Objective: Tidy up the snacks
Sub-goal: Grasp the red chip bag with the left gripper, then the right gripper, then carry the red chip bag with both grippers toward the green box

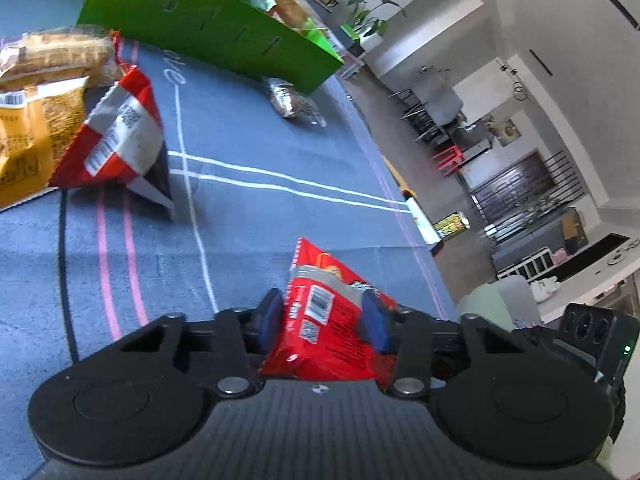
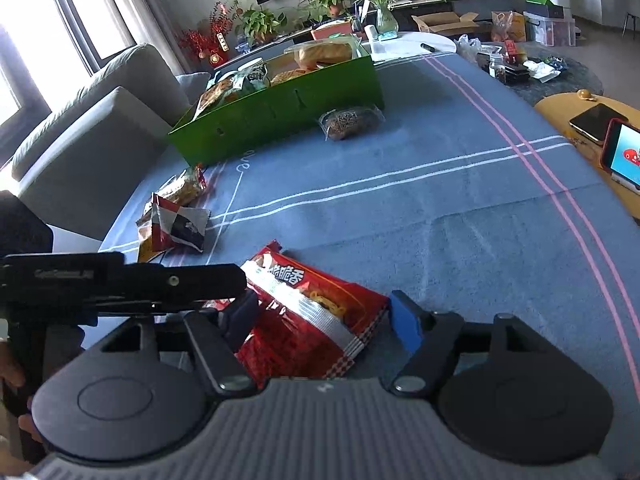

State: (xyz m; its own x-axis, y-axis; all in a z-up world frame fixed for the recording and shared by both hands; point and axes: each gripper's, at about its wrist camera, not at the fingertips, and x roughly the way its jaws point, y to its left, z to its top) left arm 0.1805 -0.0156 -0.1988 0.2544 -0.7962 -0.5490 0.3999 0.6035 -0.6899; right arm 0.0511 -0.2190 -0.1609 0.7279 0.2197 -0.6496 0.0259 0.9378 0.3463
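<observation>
My left hand-held gripper (image 1: pixel 324 316) clamps the red snack packet (image 1: pixel 332 320) low over the desk (image 1: pixel 280 208); my right hand-held gripper (image 2: pixel 324 316) gapes wide around it. Next, I reckon: lift it into the green box (image 2: pixel 280 120).

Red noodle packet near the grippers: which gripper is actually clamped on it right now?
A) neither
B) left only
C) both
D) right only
B: the left gripper has its blue pads pressed into the sides of the red noodle packet, while the right gripper stands wide, with a visible gap between its right blue pad and the packet's edge.
</observation>
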